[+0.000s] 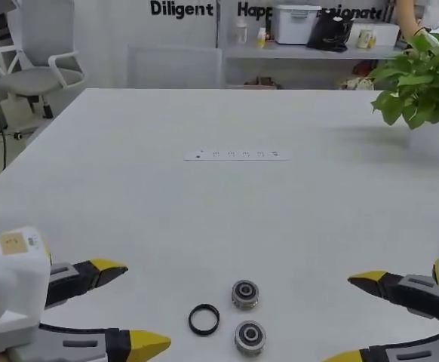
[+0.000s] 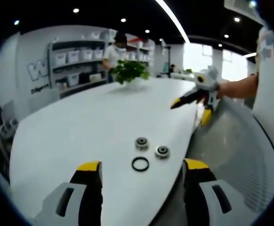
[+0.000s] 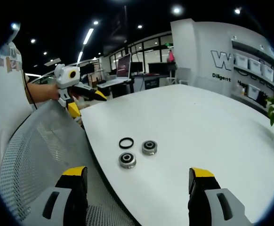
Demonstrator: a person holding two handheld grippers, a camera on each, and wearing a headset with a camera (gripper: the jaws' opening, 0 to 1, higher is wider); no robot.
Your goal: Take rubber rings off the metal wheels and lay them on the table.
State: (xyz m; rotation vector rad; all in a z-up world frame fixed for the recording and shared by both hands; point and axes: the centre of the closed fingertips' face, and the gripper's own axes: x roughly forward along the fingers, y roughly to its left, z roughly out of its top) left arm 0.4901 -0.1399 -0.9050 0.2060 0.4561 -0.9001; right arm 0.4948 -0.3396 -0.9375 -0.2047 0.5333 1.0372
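White table (image 1: pixel 227 211), rubber ring (image 1: pixel 204 319) flat beside two metal wheels (image 1: pixel 245 294), bores up, left gripper (image 1: pixel 144 305), right gripper (image 1: pixel 339 320) wide open, empty

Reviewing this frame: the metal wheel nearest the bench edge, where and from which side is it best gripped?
Grip the near wheel across its outer rim, coming down from above: it lies flat on the table, so only the rim offers opposed sides. Probably set the jaws left and right, since the other wheel sits close behind it.
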